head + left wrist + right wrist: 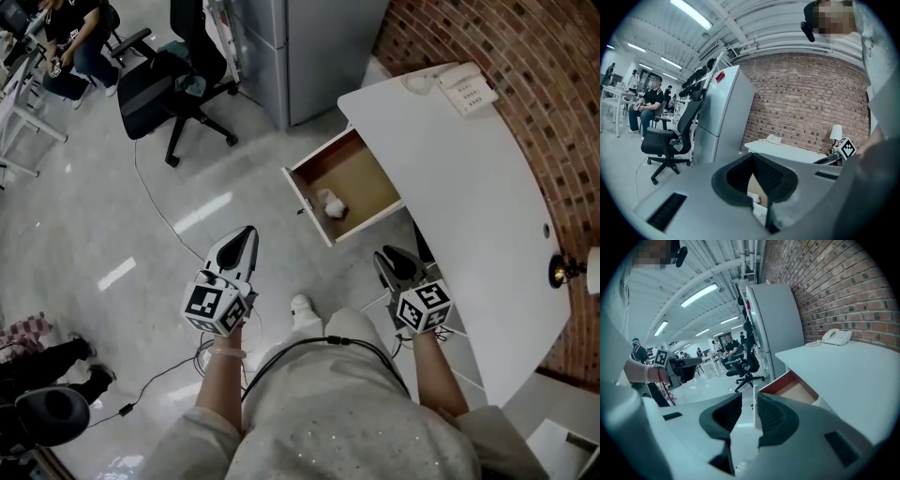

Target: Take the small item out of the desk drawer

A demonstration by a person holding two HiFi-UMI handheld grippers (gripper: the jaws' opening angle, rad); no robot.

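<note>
The desk drawer (356, 173) is pulled out from the white desk (459, 197). A small white crumpled item (331, 204) lies near its front wall. My left gripper (247, 232) hovers over the floor to the left of and below the drawer front, its fingertips together and holding nothing. In the left gripper view its jaws (753, 157) meet at the tips, and the drawer's tan inside (755, 187) shows behind them. My right gripper (386, 255) hangs just below the drawer's near right corner, narrowly open and empty. Past its jaws (749, 401) the open drawer (799, 391) shows.
A telephone (467, 89) sits at the desk's far end and a lamp (565, 272) at its right edge. A brick wall runs behind the desk. A grey cabinet (300, 47) and a black office chair (178, 80) stand beyond the drawer. Cables (159, 211) cross the floor.
</note>
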